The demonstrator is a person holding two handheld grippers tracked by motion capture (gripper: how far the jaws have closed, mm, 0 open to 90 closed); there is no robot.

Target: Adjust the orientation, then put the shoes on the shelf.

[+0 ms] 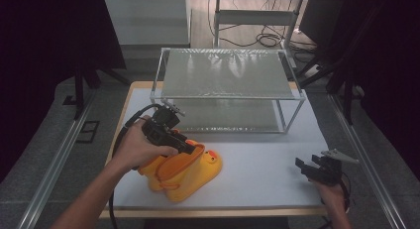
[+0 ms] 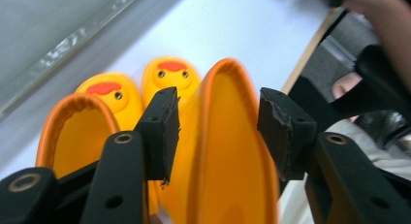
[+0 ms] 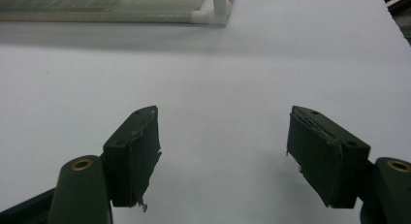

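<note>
From where I stand, the left gripper (image 1: 190, 145) sits over the pair of yellow duck boots (image 1: 184, 172) lying near the front left of the desk (image 1: 257, 154). In the left gripper view its jaws stand apart, straddling the orange rim of the nearer boot (image 2: 228, 151), one pad inside the shaft mouth and one outside; nothing is pinched yet. I judge this to be the moment of taking hold: the next move calls for closing on that rim wall, squarely enough that the soft rubber does not fold and slip out. The second boot (image 2: 92, 127) lies touching the first, so a lift may drag it along.

Behind the boots stands a two-level wire rack (image 1: 225, 73), its lower shelf open toward the front, with bare desk between it and the boots.

Farther right, the right gripper (image 1: 308, 165) rests low near the desk's front right corner, jaws wide apart and empty over bare white surface. The front edge lies close to both the boots and that hand, so room for moving is mainly forward and toward the middle.
</note>
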